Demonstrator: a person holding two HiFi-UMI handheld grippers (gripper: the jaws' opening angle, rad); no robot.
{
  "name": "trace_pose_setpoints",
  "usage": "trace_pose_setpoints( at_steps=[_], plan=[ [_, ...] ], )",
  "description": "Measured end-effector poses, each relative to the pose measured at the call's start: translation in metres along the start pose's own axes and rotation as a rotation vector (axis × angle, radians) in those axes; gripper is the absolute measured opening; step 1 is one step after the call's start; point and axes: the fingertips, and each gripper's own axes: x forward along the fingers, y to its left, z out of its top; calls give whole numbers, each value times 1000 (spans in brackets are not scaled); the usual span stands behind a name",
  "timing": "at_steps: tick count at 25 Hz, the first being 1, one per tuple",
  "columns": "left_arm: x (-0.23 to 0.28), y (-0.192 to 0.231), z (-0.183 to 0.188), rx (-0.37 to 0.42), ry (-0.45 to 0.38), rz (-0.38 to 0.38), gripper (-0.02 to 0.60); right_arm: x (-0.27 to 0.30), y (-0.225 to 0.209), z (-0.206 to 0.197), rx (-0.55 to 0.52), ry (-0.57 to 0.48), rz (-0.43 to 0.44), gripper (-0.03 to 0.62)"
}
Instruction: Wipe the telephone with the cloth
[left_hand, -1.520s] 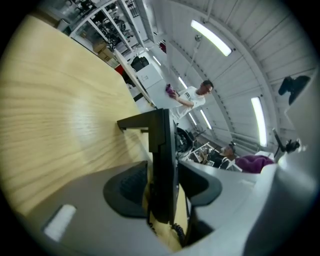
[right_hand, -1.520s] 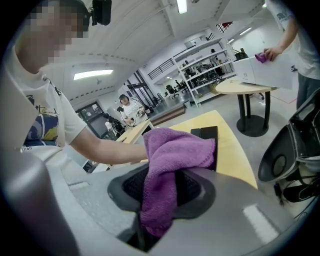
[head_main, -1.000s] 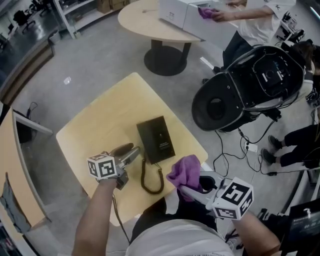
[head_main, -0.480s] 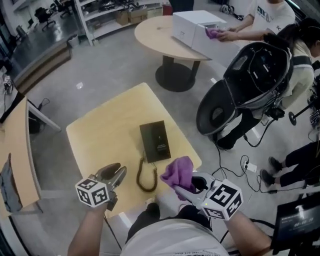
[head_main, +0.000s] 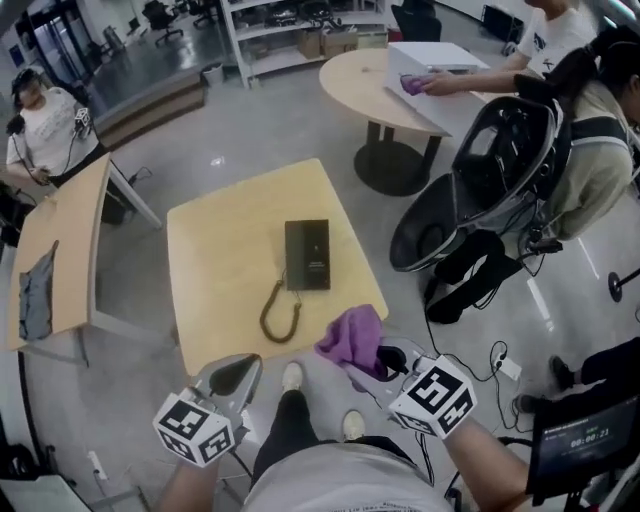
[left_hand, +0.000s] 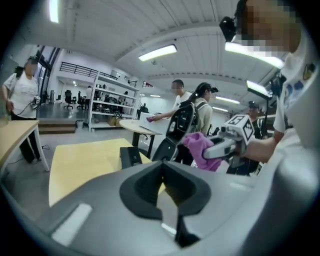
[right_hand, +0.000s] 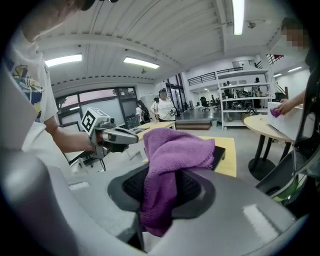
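Room: open workshop with a grey floor (head_main: 215, 135), shelving (head_main: 300, 25) at the back and a round table (head_main: 375, 85) beyond the work spot.
Table (head_main: 210, 290): square top in a pale wood-look laminate, matte and flat, carrying only the phone and its lead.
Telephone (head_main: 307, 255): black slab lying flat near the table's middle. It is hard, smooth plastic with square corners, and its long axis runs away from the person, up the head view.
Cord (head_main: 280, 312): dark coiled lead looping from the phone's near left corner toward the near edge. It looks springy and easy to snag.
Cloth (head_main: 352, 338): purple, soft and nappy, bunched and drooping over the jaws that pinch it.
Right gripper (head_main: 358, 368): clamped on the cloth, which fills the gap in its own view. It is held off the table, over the floor beside the near edge.
Left gripper (head_main: 245, 368): jaws have just closed and meet with nothing between them — it sits low by the person's side, also off the table.
Bearing: the telephone lies ahead of the cloth and slightly to its left, well apart, past the table's near edge, with the cord between. The right gripper is the nearer of the two.
Judgement: the wipe calls for carrying the cloth forward and down onto the phone's top face, then stroking along its long axis — keeping clear of the cord.
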Motion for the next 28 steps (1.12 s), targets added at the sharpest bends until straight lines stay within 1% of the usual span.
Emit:
trace_pose_setpoints(
  at_steps=[2, 4, 7, 9, 11, 13, 15, 17, 20, 22, 28],
  plan=[
    [-16, -34, -2, -40, -14, -2, 3, -12, 7, -6, -26, 5, 23, 112],
    [-28, -64, -6, -62, -4, -14, 3, -23, 16, -13, -36, 9, 40, 112],
    [-49, -98, -16, -42, 15, -33, 3, -37, 38, -25, -40, 7, 61, 112],
    [-64, -112, -26, -26, 16, -38, 3, -42, 57, -35, -49, 2, 67, 112],
    [-70, -121, -36, -15, 14, -43, 3, -45, 69, -42, -57, -2, 65, 112],
    [-69, -125, -39, -10, 5, -48, 4, -46, 72, -44, -67, -11, 60, 112],
    [-71, -125, -35, -11, -10, -57, 5, -46, 74, -38, -77, -22, 52, 112],
    [-84, -124, -29, -17, -24, -65, 5, -45, 83, -29, -84, -33, 44, 112],
    [-115, -124, -29, -26, -38, -76, 5, -44, 111, -17, -89, -48, 34, 112],
    [-133, -126, -37, -34, -44, -86, 5, -47, 131, -14, -96, -49, 24, 112],
    [-184, -146, -71, -69, -42, -127, 5, -52, 201, -26, -101, -51, 18, 112]
  ],
)
